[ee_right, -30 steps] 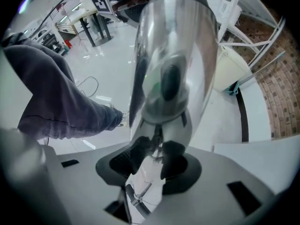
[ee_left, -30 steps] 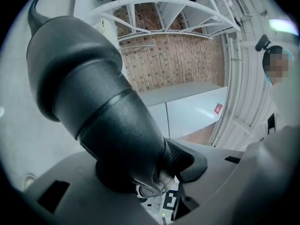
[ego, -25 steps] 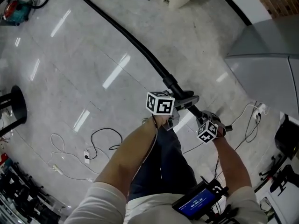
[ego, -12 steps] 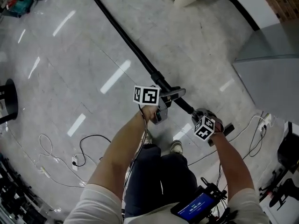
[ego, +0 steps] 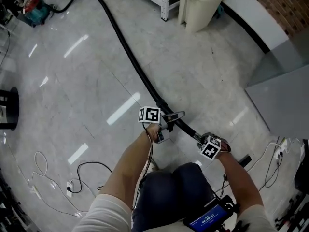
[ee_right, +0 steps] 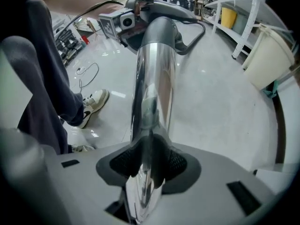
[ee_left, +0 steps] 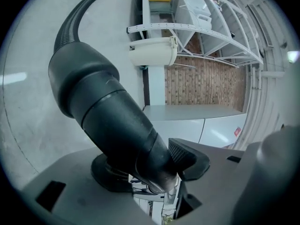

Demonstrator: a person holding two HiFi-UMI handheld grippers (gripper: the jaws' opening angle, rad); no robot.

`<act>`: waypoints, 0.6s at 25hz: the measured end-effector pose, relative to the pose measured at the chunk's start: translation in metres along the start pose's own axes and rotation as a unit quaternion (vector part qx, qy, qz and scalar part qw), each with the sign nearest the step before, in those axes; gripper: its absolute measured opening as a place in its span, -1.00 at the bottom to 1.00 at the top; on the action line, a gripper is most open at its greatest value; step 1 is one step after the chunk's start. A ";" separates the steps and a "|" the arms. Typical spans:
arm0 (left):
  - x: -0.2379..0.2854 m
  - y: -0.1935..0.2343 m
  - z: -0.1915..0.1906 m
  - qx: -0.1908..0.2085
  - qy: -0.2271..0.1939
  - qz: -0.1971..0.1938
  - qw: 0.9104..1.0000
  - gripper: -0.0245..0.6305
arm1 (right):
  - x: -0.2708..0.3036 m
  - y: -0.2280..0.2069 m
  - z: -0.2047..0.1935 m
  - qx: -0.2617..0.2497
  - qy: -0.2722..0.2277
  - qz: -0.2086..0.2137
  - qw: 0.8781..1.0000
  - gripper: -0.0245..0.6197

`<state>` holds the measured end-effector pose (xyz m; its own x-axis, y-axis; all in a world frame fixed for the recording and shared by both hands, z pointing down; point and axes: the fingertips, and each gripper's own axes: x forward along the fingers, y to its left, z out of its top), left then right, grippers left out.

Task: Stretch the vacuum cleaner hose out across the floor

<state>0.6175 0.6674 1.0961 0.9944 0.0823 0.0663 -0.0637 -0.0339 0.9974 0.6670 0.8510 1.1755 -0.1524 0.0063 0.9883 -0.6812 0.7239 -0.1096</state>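
A black ribbed hose (ego: 124, 47) runs from the vacuum body (ego: 33, 6) at the far left across the floor to its thick cuff (ee_left: 108, 102). The cuff lies between the jaws of my left gripper (ego: 161, 124) (ee_left: 150, 172). One pad (ee_left: 187, 158) still touches it while the jaws are opening. A grey handle (ego: 175, 115) sits just past it. My right gripper (ego: 203, 140) (ee_right: 147, 165) is shut on the chrome tube (ee_right: 152, 93), a pad pressed on each side. The left gripper (ee_right: 122, 20) shows at the tube's far end.
A cream bin (ego: 200, 4) and a white shelf leg (ego: 164, 4) stand at the back. A grey platform (ego: 285, 95) lies to the right. Thin cables (ego: 87, 170) trail over the floor at lower left, near a black round base (ego: 7, 108). A person's shoe (ee_right: 93, 102) is under the tube.
The head view has swung, so the bin and the vacuum body now show in full. Both grippers have stayed on the wand and sit a little lower in the picture. The hose now shows a curve.
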 end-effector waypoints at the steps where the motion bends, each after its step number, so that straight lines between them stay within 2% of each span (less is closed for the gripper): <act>1: 0.002 0.009 -0.003 -0.001 0.004 0.000 1.000 -0.29 | 0.006 0.000 -0.004 0.002 0.000 0.001 1.000 -0.49; 8: 0.010 0.042 -0.007 0.003 -0.002 0.003 1.000 -0.25 | 0.026 -0.004 -0.013 0.014 -0.020 -0.003 1.000 -0.50; 15: 0.011 0.064 -0.013 0.003 -0.003 0.033 0.999 -0.20 | 0.039 -0.002 -0.021 0.016 -0.025 0.014 0.999 -0.50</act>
<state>0.6231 0.6787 1.1606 0.9885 0.0732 0.1321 -0.1290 -0.0454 0.9906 0.6775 0.8645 1.2165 -0.2072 -0.0083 0.9783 -0.6988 0.7010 -0.1421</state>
